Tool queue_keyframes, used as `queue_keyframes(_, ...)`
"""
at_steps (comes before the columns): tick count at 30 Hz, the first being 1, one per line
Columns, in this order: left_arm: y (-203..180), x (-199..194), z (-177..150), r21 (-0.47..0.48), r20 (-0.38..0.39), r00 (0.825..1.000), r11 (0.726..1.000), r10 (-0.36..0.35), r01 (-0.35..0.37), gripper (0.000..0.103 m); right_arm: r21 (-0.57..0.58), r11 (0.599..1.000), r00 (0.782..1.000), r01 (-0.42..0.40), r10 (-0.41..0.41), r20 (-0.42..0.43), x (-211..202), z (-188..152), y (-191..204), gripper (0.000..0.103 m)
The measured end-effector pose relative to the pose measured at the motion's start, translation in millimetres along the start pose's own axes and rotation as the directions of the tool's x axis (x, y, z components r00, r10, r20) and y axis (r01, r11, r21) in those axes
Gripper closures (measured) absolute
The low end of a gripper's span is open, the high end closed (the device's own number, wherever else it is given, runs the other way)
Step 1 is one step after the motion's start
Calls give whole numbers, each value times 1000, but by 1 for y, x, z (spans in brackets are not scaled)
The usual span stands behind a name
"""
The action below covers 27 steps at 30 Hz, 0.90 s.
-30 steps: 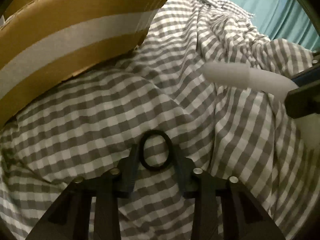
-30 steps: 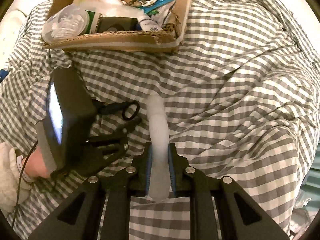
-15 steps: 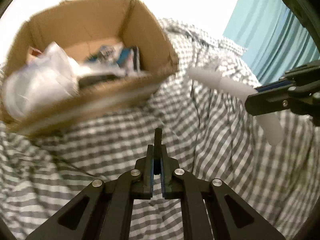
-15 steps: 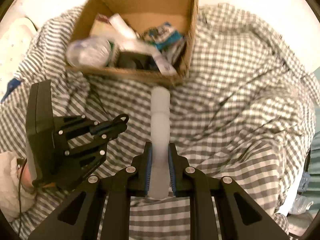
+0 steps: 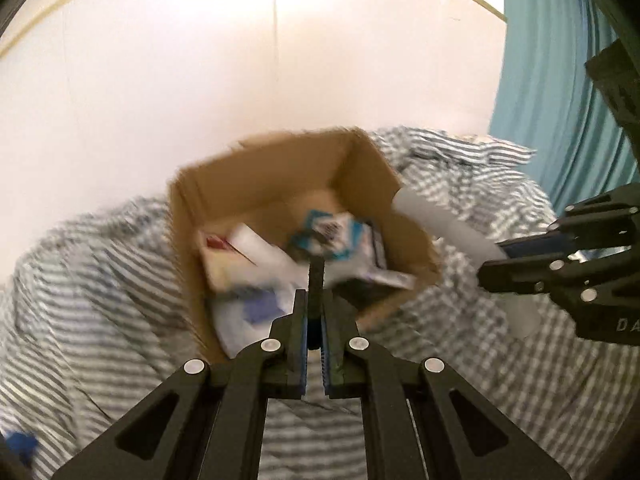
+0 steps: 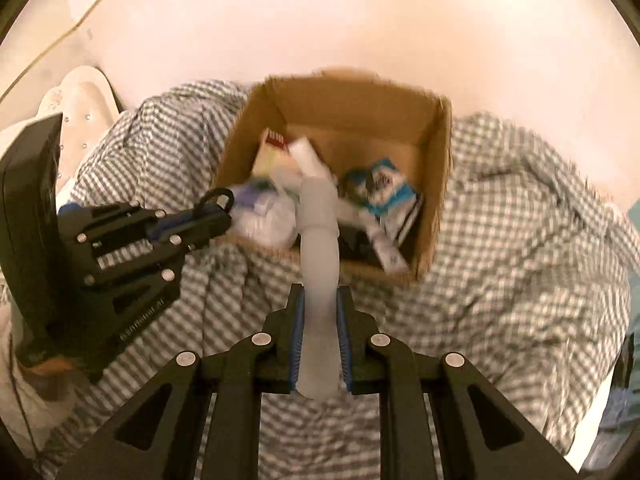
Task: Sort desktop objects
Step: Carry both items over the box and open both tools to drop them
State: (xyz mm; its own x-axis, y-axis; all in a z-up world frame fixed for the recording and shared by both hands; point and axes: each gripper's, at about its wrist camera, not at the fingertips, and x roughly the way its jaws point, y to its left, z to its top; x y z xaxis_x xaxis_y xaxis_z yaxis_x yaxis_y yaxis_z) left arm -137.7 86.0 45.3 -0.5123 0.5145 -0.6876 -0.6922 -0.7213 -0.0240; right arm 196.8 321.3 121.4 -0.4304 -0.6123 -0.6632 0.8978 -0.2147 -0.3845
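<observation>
We hold a black ring (image 5: pixel 316 276) pinched in our left fingers (image 5: pixel 298 332) and a white tube (image 6: pixel 319 264) clamped in our right fingers (image 6: pixel 343 332), both near the half-filled cardboard box (image 6: pixel 436 184); dropping remains.

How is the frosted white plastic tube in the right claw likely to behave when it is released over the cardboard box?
The frosted white plastic tube probably stays stiff: it juts unsupported from the right claw without sagging. Being round, it may roll. It looks light and hollow.
</observation>
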Motion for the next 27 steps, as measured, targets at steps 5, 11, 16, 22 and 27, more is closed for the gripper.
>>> queue_keyframes(5,15,37,29,34,16,997,997,74,-75,98,-70,997,996,-34,40,82,22,34,-9,88)
queue_keyframes(11,18,73,54,52,52,996,996,75,-78,98,-42,999,998,1,1,56,69,55,-27,88)
queue_keyframes(16,32,93,58,6,51,994,995,96,-96,98,61,998,997,-34,29,75,96,67,-52,85)
queue_keyframes(22,49,106,50,-81,-1,986,983,166,-166,53,110,993,991,-53,38,130,98,75,-61,53)
queue_keyframes(27,51,84,49,-143,74,975,970,210,-198,2,97,995,979,-12,-8,203,75,80,-60,42)
